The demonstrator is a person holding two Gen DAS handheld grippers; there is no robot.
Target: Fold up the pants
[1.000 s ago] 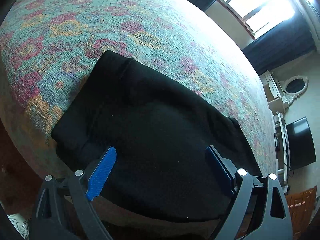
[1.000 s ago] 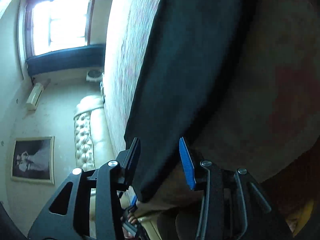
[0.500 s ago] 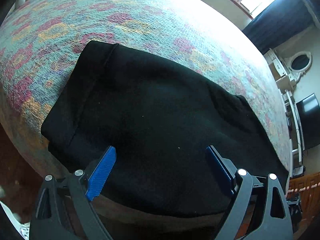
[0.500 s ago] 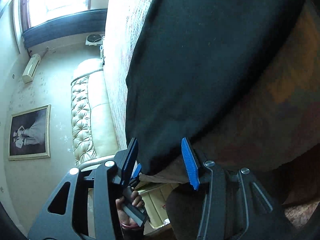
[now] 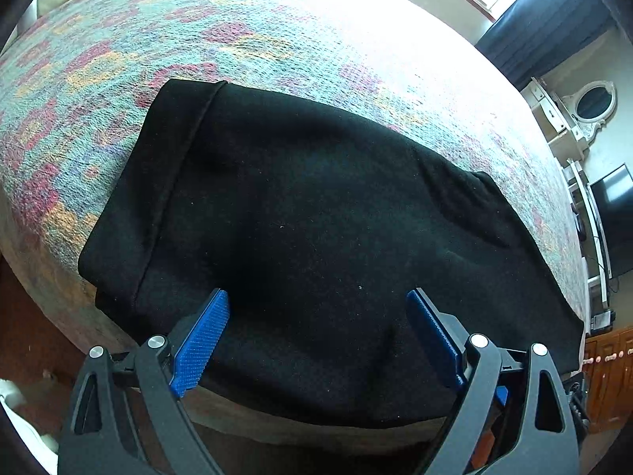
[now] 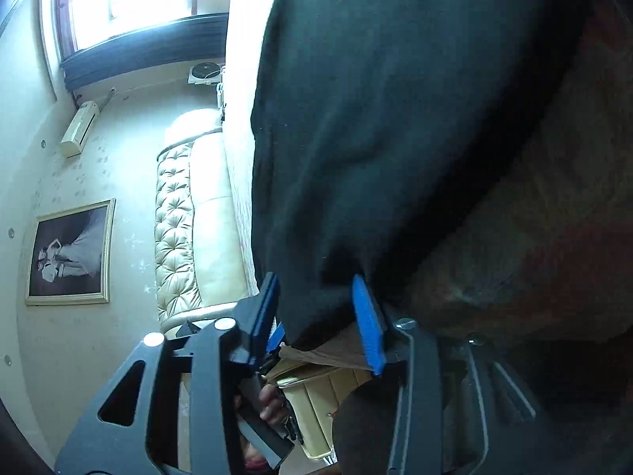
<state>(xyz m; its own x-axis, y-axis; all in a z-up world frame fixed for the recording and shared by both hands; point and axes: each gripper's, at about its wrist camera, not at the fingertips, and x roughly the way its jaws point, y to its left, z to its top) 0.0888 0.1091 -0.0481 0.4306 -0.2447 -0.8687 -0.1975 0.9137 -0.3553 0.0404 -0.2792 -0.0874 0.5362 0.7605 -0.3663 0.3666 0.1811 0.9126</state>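
Black pants (image 5: 316, 217) lengthwise along bed edge, right gripper (image 6: 316, 297) clenched on them, left gripper (image 5: 316, 308) released.

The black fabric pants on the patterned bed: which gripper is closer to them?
Right. The right gripper has the black fabric pants' edge between its closing jaws; the left gripper hovers open above the pants.

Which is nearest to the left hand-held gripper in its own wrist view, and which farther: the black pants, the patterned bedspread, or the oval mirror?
1. Black pants, right ahead of the left hand-held gripper.
2. Patterned bedspread, beyond them.
3. Oval mirror, far right wall.
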